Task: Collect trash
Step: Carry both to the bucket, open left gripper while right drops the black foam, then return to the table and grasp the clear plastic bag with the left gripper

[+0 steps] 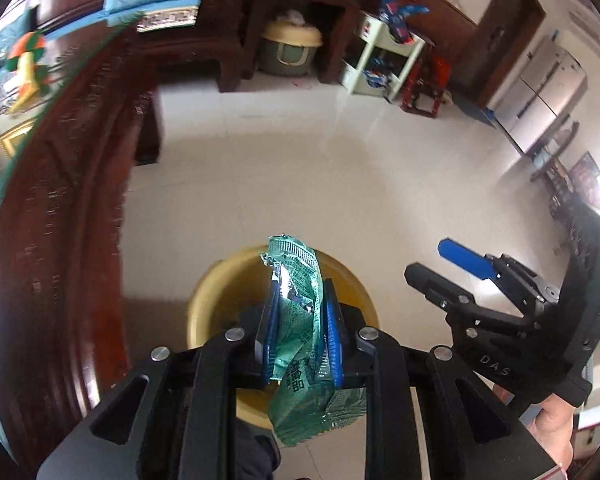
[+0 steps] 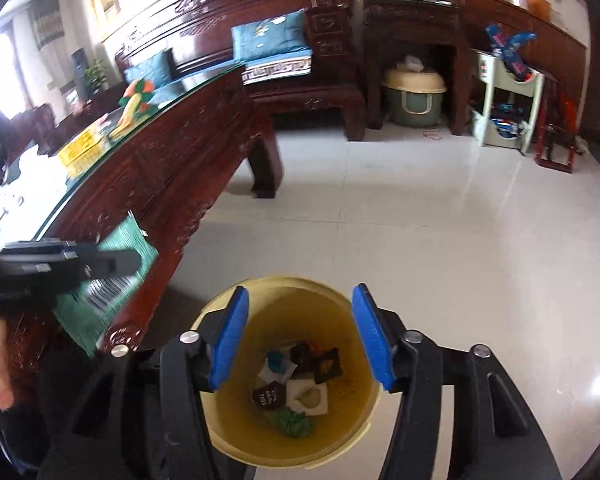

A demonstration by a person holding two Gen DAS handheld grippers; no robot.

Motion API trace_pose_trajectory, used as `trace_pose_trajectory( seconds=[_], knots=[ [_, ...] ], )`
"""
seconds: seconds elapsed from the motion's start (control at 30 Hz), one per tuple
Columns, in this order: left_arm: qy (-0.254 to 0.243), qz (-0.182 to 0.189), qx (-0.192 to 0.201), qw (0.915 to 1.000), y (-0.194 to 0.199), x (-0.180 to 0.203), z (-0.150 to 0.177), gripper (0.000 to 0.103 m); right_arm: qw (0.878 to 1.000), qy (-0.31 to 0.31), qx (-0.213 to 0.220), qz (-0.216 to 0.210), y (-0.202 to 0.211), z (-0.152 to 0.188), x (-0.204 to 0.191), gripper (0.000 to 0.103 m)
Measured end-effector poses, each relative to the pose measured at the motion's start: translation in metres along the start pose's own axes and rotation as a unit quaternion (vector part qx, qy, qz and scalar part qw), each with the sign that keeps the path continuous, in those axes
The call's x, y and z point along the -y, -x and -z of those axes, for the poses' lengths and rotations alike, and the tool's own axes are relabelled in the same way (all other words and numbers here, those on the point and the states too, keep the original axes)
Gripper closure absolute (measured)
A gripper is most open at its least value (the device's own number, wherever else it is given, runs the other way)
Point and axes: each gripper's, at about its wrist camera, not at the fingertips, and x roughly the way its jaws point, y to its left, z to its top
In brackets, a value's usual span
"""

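1. Fingers of the left gripper [image 1: 300, 332] are clamped on a crumpled green wrapper [image 1: 300, 344], which sits pinched between the blue pads with its torn foil end sticking up past the tips and its printed end hanging below.
2. Seen from the left wrist, the wrapper lies directly over the yellow bin [image 1: 204, 300], the landmark here; the right wrist view places it more to the bin's left, beside the dark wooden tabletop [image 2: 172, 168].
3. My read: the drop is the step in hand. Centre the wrapper over the bin's mouth before letting go, since light foil could drift or catch on the rim.
4. To the bin's right in the left view, the right gripper [image 2: 300, 336] hovers over the opening with its fingers spread apart and empty; earlier scraps lie on the bin's floor.
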Motion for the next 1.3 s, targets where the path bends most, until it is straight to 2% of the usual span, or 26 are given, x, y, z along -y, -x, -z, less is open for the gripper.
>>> trace_pose_trajectory(
  seconds=[0.03, 0.07, 0.1, 0.17, 0.33, 0.5, 0.67, 0.8, 0.93, 1.03, 1.2, 1.3],
  knots=[
    [0.000, 0.010, -0.006, 0.9999, -0.005, 0.002, -0.001, 0.077, 1.000, -0.005, 0.003, 0.002, 0.002, -0.001, 0.004, 0.049],
    [0.005, 0.015, -0.011, 0.9998, -0.009, 0.003, -0.002, 0.066, 1.000, -0.009, 0.005, 0.004, 0.004, 0.000, 0.005, 0.049],
    [0.009, 0.019, -0.015, 0.9997, -0.014, 0.005, -0.003, 0.048, 1.000, -0.012, 0.007, 0.006, 0.006, 0.000, 0.008, 0.048],
    [0.010, 0.029, -0.019, 0.9993, -0.021, 0.008, -0.003, 0.040, 1.000, -0.017, 0.010, 0.007, 0.010, 0.000, 0.012, 0.048],
    [-0.007, 0.006, -0.015, 0.9998, -0.021, 0.017, -0.001, 0.039, 1.000, -0.017, 0.009, 0.008, 0.014, 0.001, 0.015, 0.048],
    [-0.004, -0.016, 0.005, 0.9999, -0.003, 0.008, -0.001, 0.039, 1.000, -0.012, 0.012, -0.002, 0.016, -0.001, 0.011, 0.048],
    [0.009, -0.041, 0.043, 0.9982, 0.027, -0.011, -0.005, 0.038, 1.000, -0.001, 0.018, -0.012, 0.020, -0.007, -0.003, 0.047],
    [0.024, -0.063, 0.079, 0.9946, 0.058, -0.029, 0.000, 0.032, 0.999, 0.016, 0.032, -0.025, 0.027, -0.012, -0.020, 0.046],
    [0.043, -0.100, 0.121, 0.9866, 0.098, -0.052, 0.006, 0.021, 0.997, 0.035, 0.045, -0.042, 0.033, -0.019, -0.045, 0.044],
    [0.061, -0.138, 0.156, 0.9761, 0.132, -0.068, 0.015, 0.007, 0.995, 0.049, 0.056, -0.062, 0.038, -0.024, -0.068, 0.042],
    [0.098, -0.187, 0.190, 0.9588, 0.178, -0.105, 0.027, 0.004, 0.988, 0.078, 0.075, -0.107, 0.043, -0.040, -0.118, 0.039],
    [0.131, -0.204, 0.199, 0.9497, 0.200, -0.135, 0.035, 0.004, 0.982, 0.103, 0.082, -0.136, 0.042, -0.050, -0.157, 0.032]
  ],
)
